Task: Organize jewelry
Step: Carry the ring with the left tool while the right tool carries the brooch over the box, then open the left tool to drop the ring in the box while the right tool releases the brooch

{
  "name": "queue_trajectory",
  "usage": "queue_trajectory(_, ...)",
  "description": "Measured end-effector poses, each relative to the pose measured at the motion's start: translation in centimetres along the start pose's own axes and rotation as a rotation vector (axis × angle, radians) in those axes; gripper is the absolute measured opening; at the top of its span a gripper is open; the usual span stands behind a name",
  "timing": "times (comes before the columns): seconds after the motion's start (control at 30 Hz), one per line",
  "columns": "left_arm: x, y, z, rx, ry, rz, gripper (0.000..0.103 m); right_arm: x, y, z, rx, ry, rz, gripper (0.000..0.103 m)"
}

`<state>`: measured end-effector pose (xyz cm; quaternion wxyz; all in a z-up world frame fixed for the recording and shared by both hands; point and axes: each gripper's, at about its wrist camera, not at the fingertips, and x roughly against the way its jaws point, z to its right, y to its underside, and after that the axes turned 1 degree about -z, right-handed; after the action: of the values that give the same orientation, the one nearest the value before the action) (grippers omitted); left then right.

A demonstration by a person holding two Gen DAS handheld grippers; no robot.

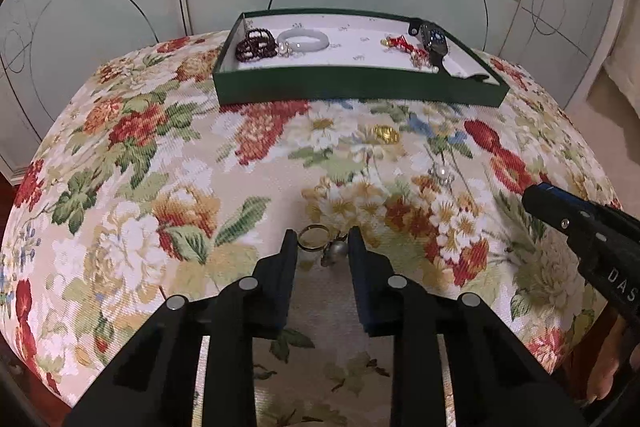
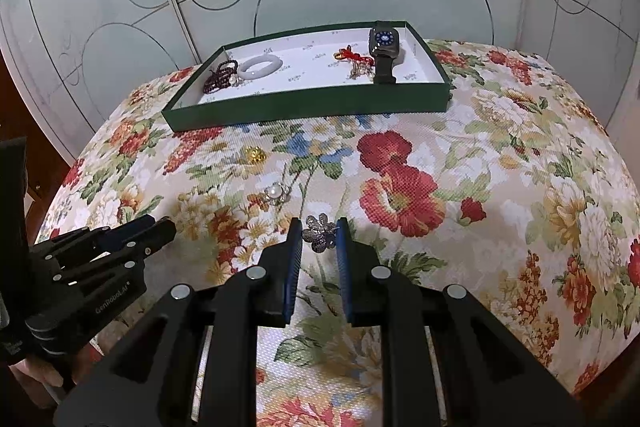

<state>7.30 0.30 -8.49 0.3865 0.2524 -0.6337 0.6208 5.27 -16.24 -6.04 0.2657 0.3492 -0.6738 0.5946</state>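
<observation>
We see our left gripper with its fingers spread around a gold ring and a silver pearl piece lying on the floral cushion, neither finger clearly touching them, while our right gripper likewise stands parted on either side of a dark flower-shaped brooch. Farther off on the cushion lie a pearl brooch and a small gold piece, and at the far edge sits the green tray holding dark beaded bracelets and a pale jade bangle at its left, a red knotted charm and a black watch at its right
</observation>
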Motion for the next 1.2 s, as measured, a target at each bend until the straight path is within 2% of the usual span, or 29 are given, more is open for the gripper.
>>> queue_trajectory(0.2, 1.2, -3.0, -0.1, -0.014, -0.003, 0.059, 0.027, 0.2, -2.2, -0.3, 0.002, -0.016, 0.034, 0.017)
queue_trajectory(0.37, 0.7, -7.6, -0.3, -0.037, -0.026, 0.110, 0.027, -1.0, -6.2, -0.3, 0.001, -0.029, 0.065, 0.017)
queue_trajectory(0.57, -3.1, -14.0, -1.5, -0.039, -0.082, 0.130, 0.027, -4.7, -12.6, 0.4, -0.005, -0.024, 0.077, 0.017)
queue_trajectory(0.73, -7.1, -17.1, -2.3, -0.033, -0.114, 0.112, 0.027, -9.4, -15.9, 1.2, -0.001, 0.010, 0.032, 0.017)
queue_trajectory(0.93, -10.8, -17.8, -2.2, -0.055, -0.132, 0.051, 0.027, -13.9, -16.9, 1.8, 0.005, 0.031, -0.044, 0.017)
queue_trajectory(1.1, -12.1, -17.6, -2.2, -0.066, -0.123, 0.022, 0.027, -15.1, -16.9, 1.7, 0.005, 0.029, -0.061, 0.019)
queue_trajectory(1.13, -12.3, -17.5, -2.3, -0.064, -0.124, 0.019, 0.027, -15.1, -16.9, 1.7, 0.004, 0.034, -0.057, 0.020)
queue_trajectory(1.2, -12.6, -17.5, -2.4, -0.056, -0.122, 0.013, 0.028, -15.0, -16.9, 1.7, 0.000, 0.036, -0.049, 0.032)
